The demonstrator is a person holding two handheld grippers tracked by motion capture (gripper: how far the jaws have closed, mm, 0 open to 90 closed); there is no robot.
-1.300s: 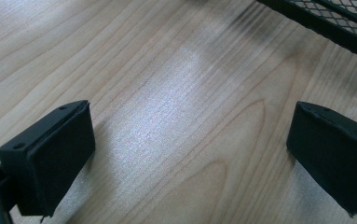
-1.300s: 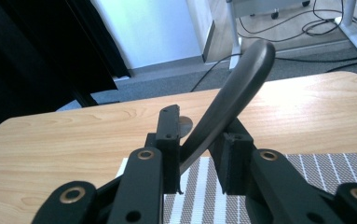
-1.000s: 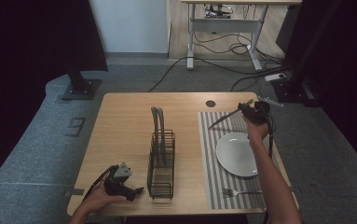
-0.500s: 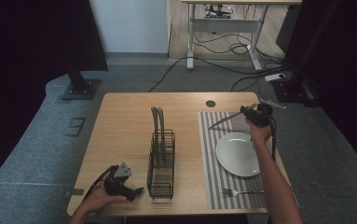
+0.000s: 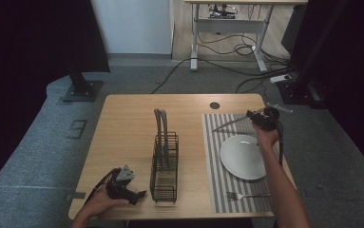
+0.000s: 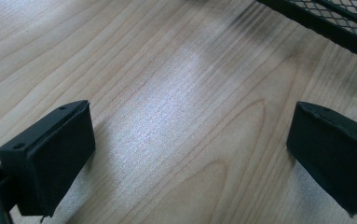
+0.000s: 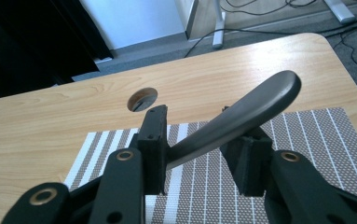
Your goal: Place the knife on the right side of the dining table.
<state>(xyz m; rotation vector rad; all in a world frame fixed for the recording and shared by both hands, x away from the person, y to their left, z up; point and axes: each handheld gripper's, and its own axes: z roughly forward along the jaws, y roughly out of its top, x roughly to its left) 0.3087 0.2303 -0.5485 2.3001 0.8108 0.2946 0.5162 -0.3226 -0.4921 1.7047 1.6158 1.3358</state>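
The knife point(image 7: 241, 116) is being released across the right claw point(image 7: 199, 154), jaws just parting, handle slanting up-right above the mat point(image 5: 217, 161); the left claw point(image 6: 190, 154) is being kept apart.

Item: your knife point(image 5: 229, 124) | Look: slim grey metal, smooth rounded handle point(image 7: 255, 107) | Pose: slanted, handle lying across and rising past the jaws of your right gripper point(image 7: 199, 156), blade end low | Place: over the far end of the striped placemat point(image 5: 217, 166), beyond the white plate point(image 5: 243, 156).
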